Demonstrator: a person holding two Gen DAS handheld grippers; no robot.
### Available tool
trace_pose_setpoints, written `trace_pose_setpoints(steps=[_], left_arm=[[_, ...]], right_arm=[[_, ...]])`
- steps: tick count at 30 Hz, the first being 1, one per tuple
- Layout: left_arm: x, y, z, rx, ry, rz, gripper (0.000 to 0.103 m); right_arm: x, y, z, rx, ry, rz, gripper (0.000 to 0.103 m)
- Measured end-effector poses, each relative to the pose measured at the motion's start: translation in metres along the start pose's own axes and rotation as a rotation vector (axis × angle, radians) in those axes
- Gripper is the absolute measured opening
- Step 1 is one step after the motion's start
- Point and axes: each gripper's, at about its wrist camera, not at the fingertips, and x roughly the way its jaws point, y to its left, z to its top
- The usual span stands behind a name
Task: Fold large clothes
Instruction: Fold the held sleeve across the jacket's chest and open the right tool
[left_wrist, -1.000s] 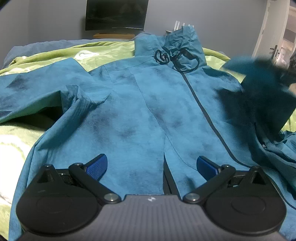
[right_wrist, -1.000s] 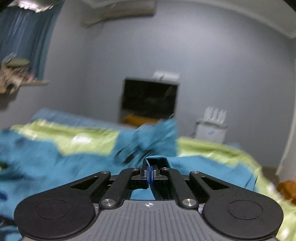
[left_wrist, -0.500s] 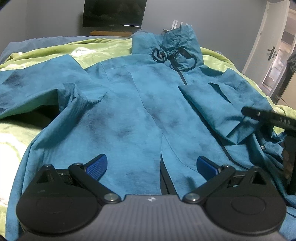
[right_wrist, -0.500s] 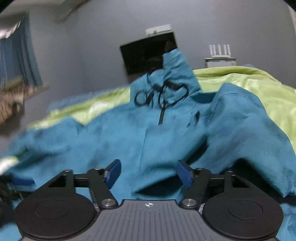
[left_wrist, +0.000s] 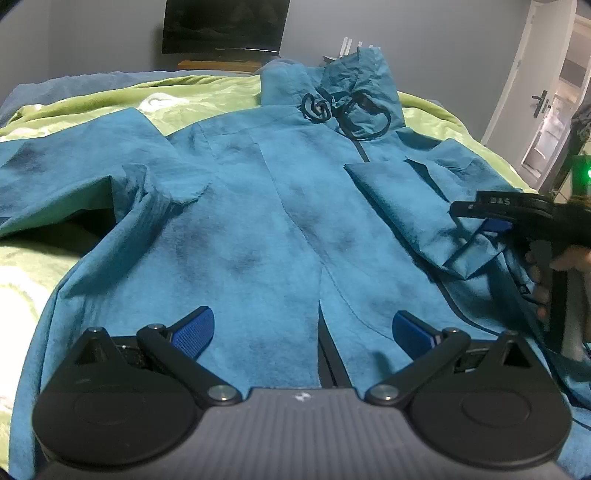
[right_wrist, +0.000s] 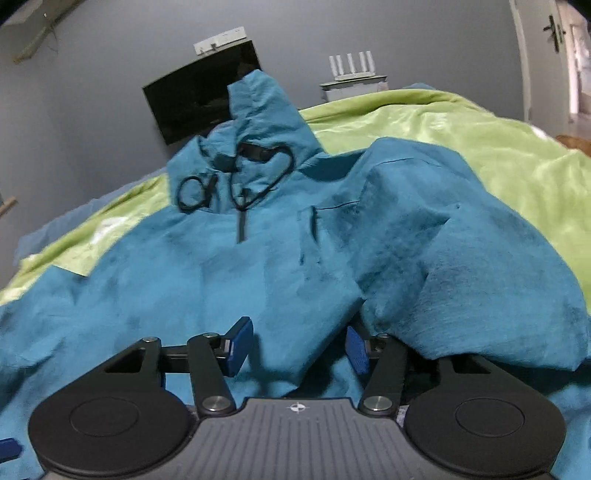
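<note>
Two claws hang over one large teal hooded jacket (left_wrist: 258, 221) of thin crinkled fabric, which lies front-up and zipped on a bed with a lime-green quilt (left_wrist: 207, 96), hood toward the far wall. Starting at the left, the jacket's left-hand sleeve (left_wrist: 74, 177) is spread out flat across the quilt, not yet folded in. The left claw (left_wrist: 303, 328) hovers above the hem with its blue-padded fingers (left_wrist: 195, 326) wide apart and holding nothing. Further right, the black drawstrings (left_wrist: 343, 110) lie looped at the collar, and the other sleeve (left_wrist: 413, 206) is folded in over the chest, its cuff end rumpled. At the far right the right claw (right_wrist: 295, 349) sits low beside that folded sleeve with its fingers apart and nothing between them. The risk, as I judge it, is that the slippery fabric lets the folded sleeve slide back off the chest, or that a claw closing at the hem pinches only the top layer and drags the front askew. The loose cords could also snag on a finger. The lower hem is cut off behind the left claw's body, the jacket's right edge is shadowed, and the right-wrist view is slightly blurred.
</note>
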Motion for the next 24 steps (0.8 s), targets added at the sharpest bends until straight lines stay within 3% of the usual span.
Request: trace_pose_setpoints(steps=[2, 3, 5, 9, 12, 14, 16, 19, 20, 21, 24], left_arm=[[0.000, 0.000, 0.000, 0.001, 0.001, -0.006, 0.103], [0.000, 0.000, 0.000, 0.000, 0.001, -0.008, 0.103], [0.000, 0.001, 0.000, -0.003, 0.000, -0.013, 0.103], [0.000, 0.003, 0.000, -0.013, -0.002, -0.030, 0.103], [0.001, 0.005, 0.001, -0.020, -0.001, -0.041, 0.103], [0.002, 0.005, 0.001, -0.023, 0.000, -0.047, 0.103], [0.001, 0.006, 0.002, -0.027, -0.001, -0.052, 0.103], [0.001, 0.008, 0.002, -0.034, -0.004, -0.060, 0.103], [0.000, 0.008, 0.002, -0.037, -0.005, -0.063, 0.103], [0.000, 0.009, 0.002, -0.040, -0.006, -0.065, 0.103], [0.000, 0.011, 0.002, -0.044, -0.006, -0.070, 0.103]], right_arm=[[0.009, -0.006, 0.002, 0.052, 0.017, 0.022, 0.052], [0.010, -0.007, 0.003, 0.069, 0.006, 0.049, 0.032], [0.011, 0.002, 0.006, 0.032, -0.027, 0.063, 0.009], [-0.002, 0.043, 0.013, -0.106, -0.142, 0.178, 0.006], [-0.015, 0.089, 0.012, -0.294, -0.202, 0.269, 0.006], [-0.015, 0.116, 0.008, -0.396, -0.188, 0.348, 0.007], [-0.011, 0.134, 0.006, -0.422, -0.131, 0.422, 0.011], [-0.006, 0.142, 0.003, -0.382, -0.040, 0.543, 0.031], [-0.008, 0.139, 0.002, -0.370, -0.034, 0.566, 0.051], [-0.011, 0.135, 0.002, -0.359, -0.048, 0.560, 0.060], [-0.024, 0.108, 0.004, -0.320, -0.056, 0.482, 0.060]])
